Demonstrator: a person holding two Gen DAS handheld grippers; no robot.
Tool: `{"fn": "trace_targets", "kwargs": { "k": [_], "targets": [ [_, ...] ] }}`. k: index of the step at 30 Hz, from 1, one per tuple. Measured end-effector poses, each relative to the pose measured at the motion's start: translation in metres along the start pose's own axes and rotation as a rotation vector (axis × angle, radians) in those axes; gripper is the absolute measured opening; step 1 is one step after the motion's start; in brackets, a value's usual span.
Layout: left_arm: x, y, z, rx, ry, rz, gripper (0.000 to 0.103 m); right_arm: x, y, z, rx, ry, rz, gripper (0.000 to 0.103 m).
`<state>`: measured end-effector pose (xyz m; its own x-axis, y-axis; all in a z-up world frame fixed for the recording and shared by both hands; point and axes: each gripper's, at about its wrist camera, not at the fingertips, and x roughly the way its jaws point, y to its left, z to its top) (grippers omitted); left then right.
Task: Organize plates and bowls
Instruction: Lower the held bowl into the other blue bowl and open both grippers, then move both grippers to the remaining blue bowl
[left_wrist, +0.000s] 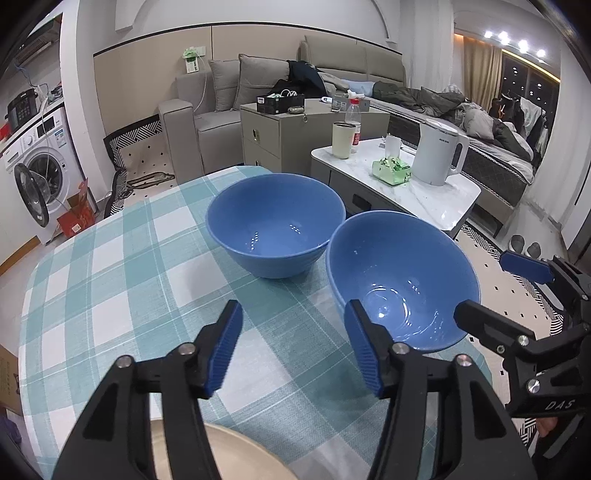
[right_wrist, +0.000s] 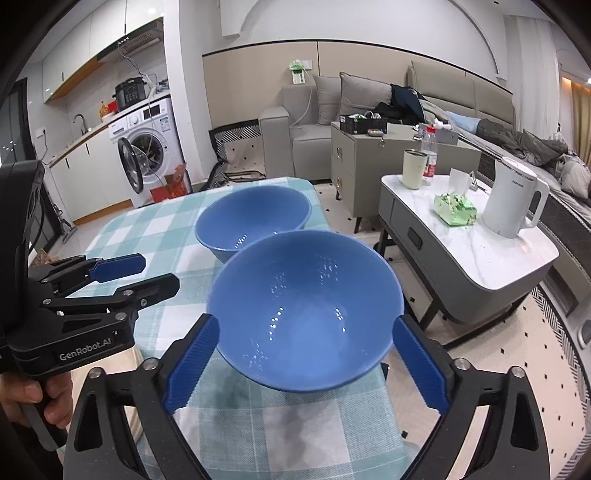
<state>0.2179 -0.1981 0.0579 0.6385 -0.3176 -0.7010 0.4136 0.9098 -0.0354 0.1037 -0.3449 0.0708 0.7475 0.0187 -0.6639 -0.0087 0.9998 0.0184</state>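
Blue glossy round bowls (right_wrist: 255, 218) (right_wrist: 303, 306) — touching | checked woven tablecloth (left_wrist: 122, 288) — flat

The table (left_wrist: 110, 280) in front of me is wearing a teal-and-white checked tablecloth (left_wrist: 155, 236). Two blue bowls are sitting on it, the far bowl (left_wrist: 275, 225) upright near the far edge and the near bowl (left_wrist: 402, 280) just beside it at the right edge. A cream plate (left_wrist: 236, 458) is lying at the near edge.
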Motion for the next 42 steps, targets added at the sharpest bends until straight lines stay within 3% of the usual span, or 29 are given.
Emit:
{"fn": "trace_targets", "kwargs": {
  "k": [2, 3, 13, 30, 42],
  "targets": [
    [-0.007, 0.003, -0.001, 0.006, -0.029, 0.011, 0.096, -0.001, 0.001, 0.002, -0.002, -0.006, 0.016, 0.100],
    [-0.012, 0.004, -0.002, 0.015, -0.056, 0.021, 0.099, -0.001, 0.002, 0.002, -0.003, -0.008, 0.027, 0.100],
    [-0.028, 0.017, 0.009, 0.029, -0.092, 0.062, 0.099, -0.012, -0.007, 0.022, 0.011, -0.016, 0.139, 0.101],
    [-0.024, 0.056, 0.034, -0.042, -0.077, 0.054, 0.099, -0.032, -0.017, 0.100, 0.009, -0.043, 0.258, 0.102],
    [0.012, 0.082, 0.067, -0.104, -0.041, 0.042, 0.099, 0.006, -0.029, 0.155, 0.007, 0.018, 0.282, 0.102]
  ]
}}
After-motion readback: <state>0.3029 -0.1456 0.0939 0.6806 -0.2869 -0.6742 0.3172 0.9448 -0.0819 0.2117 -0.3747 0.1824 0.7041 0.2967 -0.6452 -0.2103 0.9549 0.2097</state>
